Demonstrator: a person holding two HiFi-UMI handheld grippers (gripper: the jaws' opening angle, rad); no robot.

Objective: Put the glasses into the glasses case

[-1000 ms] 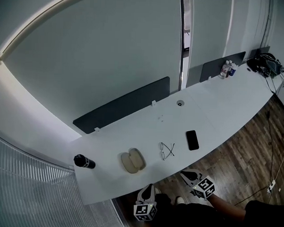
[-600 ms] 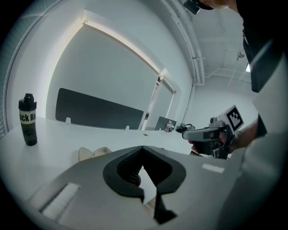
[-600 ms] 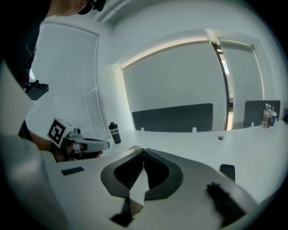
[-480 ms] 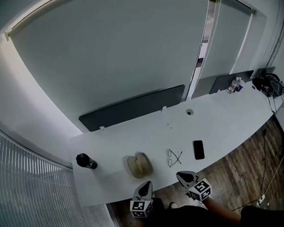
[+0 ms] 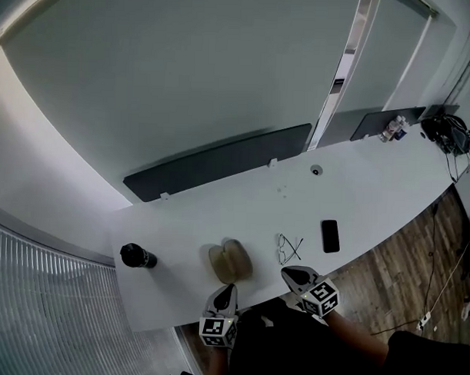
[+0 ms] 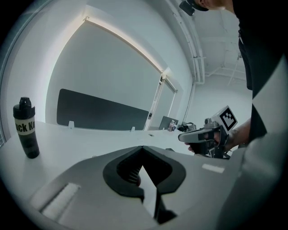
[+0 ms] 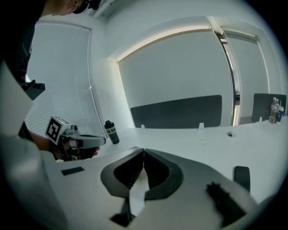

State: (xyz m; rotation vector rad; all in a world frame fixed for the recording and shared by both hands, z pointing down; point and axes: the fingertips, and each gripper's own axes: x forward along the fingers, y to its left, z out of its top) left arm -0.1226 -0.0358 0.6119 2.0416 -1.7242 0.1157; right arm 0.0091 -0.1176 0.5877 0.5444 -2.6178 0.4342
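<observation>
A long, curved white worktop (image 5: 219, 213) seen from above, with a person standing at its near edge and holding a claw in each hand.

Nothing of the task is done yet. The thin wire-framed glasses (image 5: 288, 248) lie bare on the worktop with their arms spread and crossing. To their left is the beige oval glasses case (image 5: 230, 260), and to their right a flat black phone (image 5: 330, 235). The glasses are near the case, apart from it and not inside it. The case seems to lie open as two rounded halves, though it is too small in view to be sure. A black cylindrical drinks bottle (image 5: 137, 256) stands well apart, towards the left end.

The left claw (image 5: 224, 295) hovers over the near edge, just short of the case. Its own view shows the two jaws clenched tip to tip with nothing between them. The right claw (image 5: 293, 276) hovers just short of the glasses, likewise clenched and empty. Neither claw touches anything on the worktop.

By my judgement every step remains. A claw has to open and take hold of the thin frame. The arms will probably need folding. The glasses must then be laid in the case, perhaps with the other claw steadying it.
</observation>
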